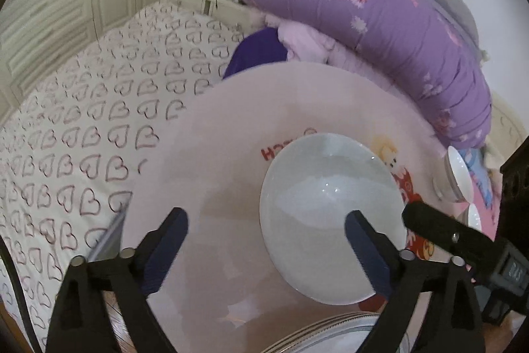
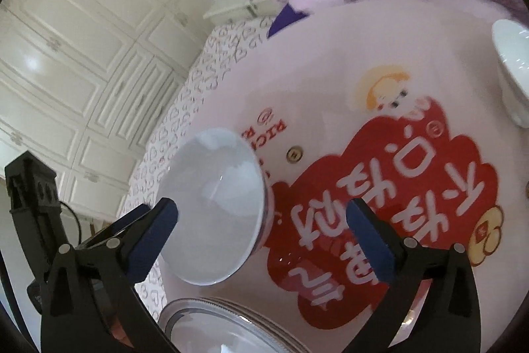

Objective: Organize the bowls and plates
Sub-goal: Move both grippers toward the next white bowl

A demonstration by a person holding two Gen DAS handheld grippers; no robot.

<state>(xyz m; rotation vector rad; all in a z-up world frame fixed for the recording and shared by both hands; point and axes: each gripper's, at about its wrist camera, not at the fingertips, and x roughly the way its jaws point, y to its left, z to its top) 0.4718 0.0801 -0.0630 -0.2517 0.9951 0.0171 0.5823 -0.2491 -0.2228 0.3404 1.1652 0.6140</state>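
Left wrist view: the left tool (image 1: 266, 229) hovers with its jaws apart, empty, over the round desk (image 1: 205, 134). The white bowl (image 1: 332, 217) rests on the desk, its near rim by the right finger. A second bowl (image 1: 458, 174) sits well apart.

Right wrist view: the right tool (image 2: 261, 222) is spread and empty — the white bowl (image 2: 215, 204) lies just beside its left finger. Stacked plates (image 2: 231, 325) sit nearest. Glazed ceramic is likely stiff, slippery and fragile — pinch the rim wall.
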